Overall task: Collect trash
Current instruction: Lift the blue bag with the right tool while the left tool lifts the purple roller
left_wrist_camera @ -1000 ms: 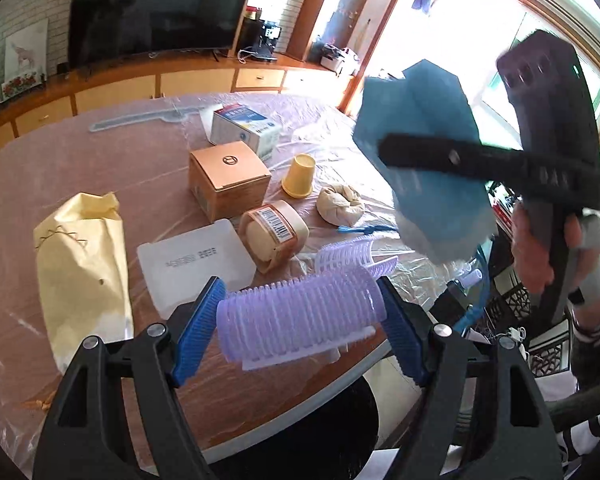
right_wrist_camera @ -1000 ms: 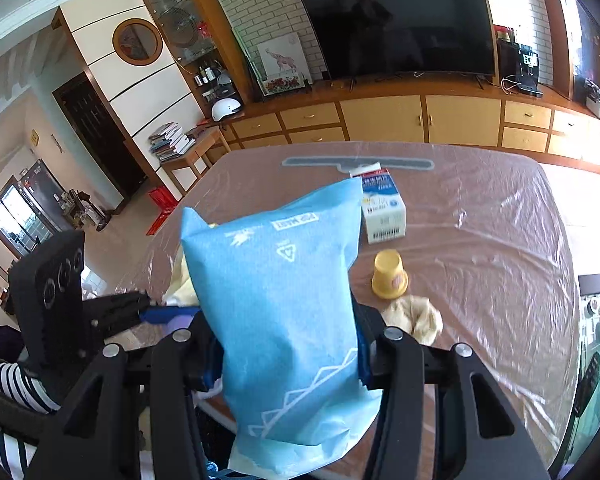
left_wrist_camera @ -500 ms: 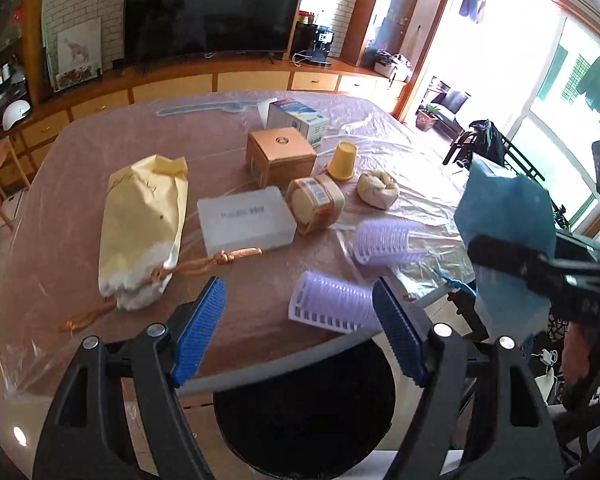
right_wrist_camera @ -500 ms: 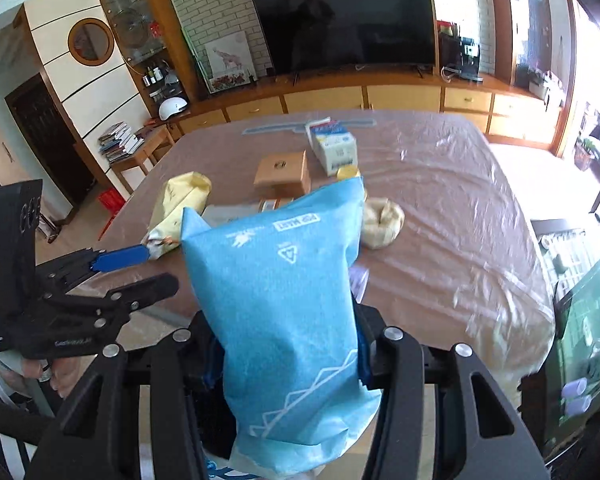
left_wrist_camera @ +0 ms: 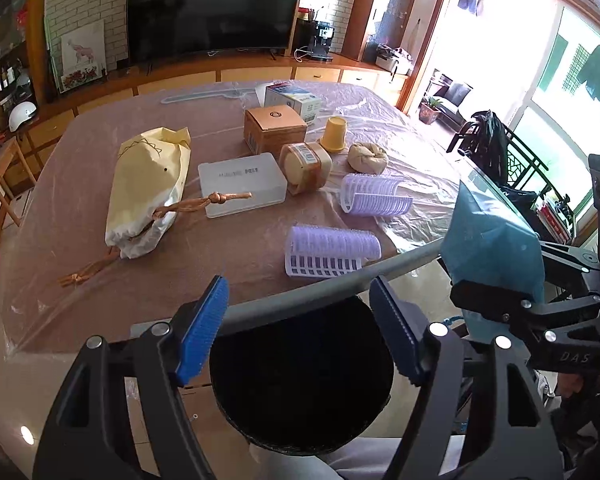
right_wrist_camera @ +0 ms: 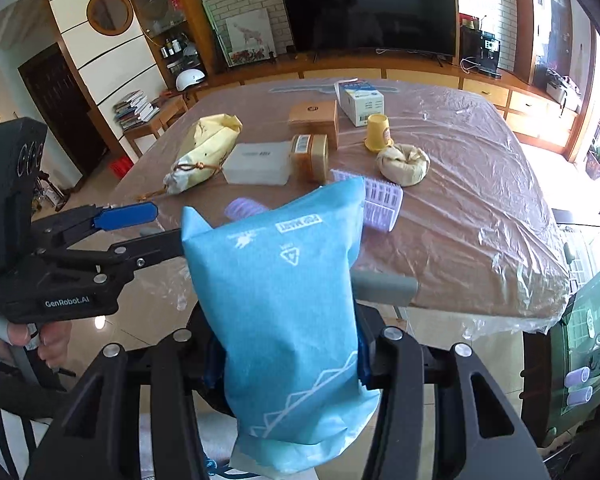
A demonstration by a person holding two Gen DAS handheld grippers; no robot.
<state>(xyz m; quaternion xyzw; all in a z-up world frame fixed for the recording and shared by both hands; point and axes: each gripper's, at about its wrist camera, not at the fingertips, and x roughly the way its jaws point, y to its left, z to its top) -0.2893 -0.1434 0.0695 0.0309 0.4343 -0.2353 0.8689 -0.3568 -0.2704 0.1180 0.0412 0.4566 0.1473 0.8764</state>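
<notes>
Right tongs [right_wrist_camera: 288,354] stay clenched on a blue packet [right_wrist_camera: 284,304], held upright off the near edge of the desk [right_wrist_camera: 480,216]; left tongs [left_wrist_camera: 298,330] hang released and empty, their blue pads [left_wrist_camera: 204,328] spread above the dark mouth of a black bin [left_wrist_camera: 300,376] just below the desk's rim; a second ago those left tongs carried a purple hair roller [left_wrist_camera: 332,252], which now lies on the plastic-covered desk near its edge, just short of the bin, beside a second purple roller [left_wrist_camera: 376,200]; the roller has not gone into the bin, so that piece of the collecting seems still to do, while the blue packet looks ready to be dropped in next; both hands have drawn back from the desk and sunk toward the bin, each tool tipped steeply downward; in the right-wrist view the person's left hand [right_wrist_camera: 32,340] grips the handle at the picture's left edge, fingers curled beneath it; further out on the desk wait a yellow paper bag [left_wrist_camera: 148,184], a white flat box [left_wrist_camera: 240,184], a brown carton [left_wrist_camera: 274,130], a yellow cup [left_wrist_camera: 334,134] and a crumpled beige wad [left_wrist_camera: 368,156].
</notes>
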